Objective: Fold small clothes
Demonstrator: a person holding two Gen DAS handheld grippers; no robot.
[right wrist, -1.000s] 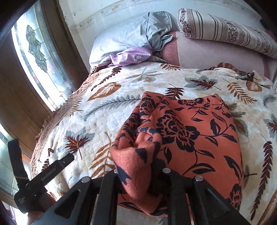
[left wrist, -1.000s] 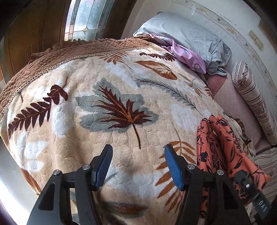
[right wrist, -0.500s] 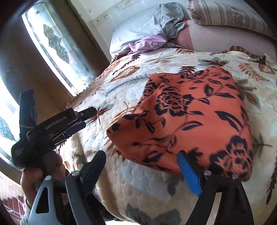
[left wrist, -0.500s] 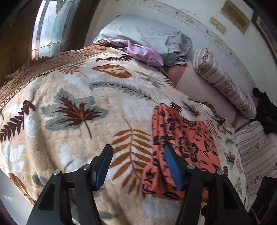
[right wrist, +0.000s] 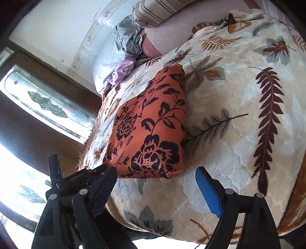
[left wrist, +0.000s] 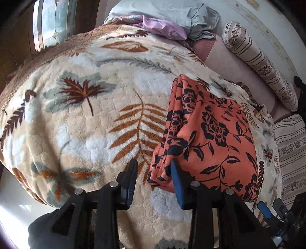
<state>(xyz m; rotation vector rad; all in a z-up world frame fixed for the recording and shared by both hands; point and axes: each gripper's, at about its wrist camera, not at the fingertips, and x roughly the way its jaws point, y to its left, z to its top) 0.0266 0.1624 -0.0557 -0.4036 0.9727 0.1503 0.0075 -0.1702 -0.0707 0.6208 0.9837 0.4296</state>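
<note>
An orange garment with black flowers [left wrist: 208, 134] lies folded flat on the leaf-patterned blanket [left wrist: 91, 118]. My left gripper [left wrist: 154, 172] is open, with its jaws apart around the garment's near left corner; the right jaw touches the cloth's folded edge. In the right wrist view the garment [right wrist: 151, 130] lies ahead and to the left. My right gripper [right wrist: 155, 182] is open and empty, just short of the garment's near edge. The left gripper [right wrist: 80, 180] shows at the left there.
A grey pillow [left wrist: 172, 13] with a purple cloth [left wrist: 158, 26] lies at the bed's head. A striped bolster [left wrist: 260, 63] lies along the wall. A window [right wrist: 49, 107] is at the left. The blanket's near edge [right wrist: 172, 226] drops off below the grippers.
My right gripper let go of the garment, opened and drew back to the right. My left gripper swung right toward the garment's near corner and narrowed its opening.
</note>
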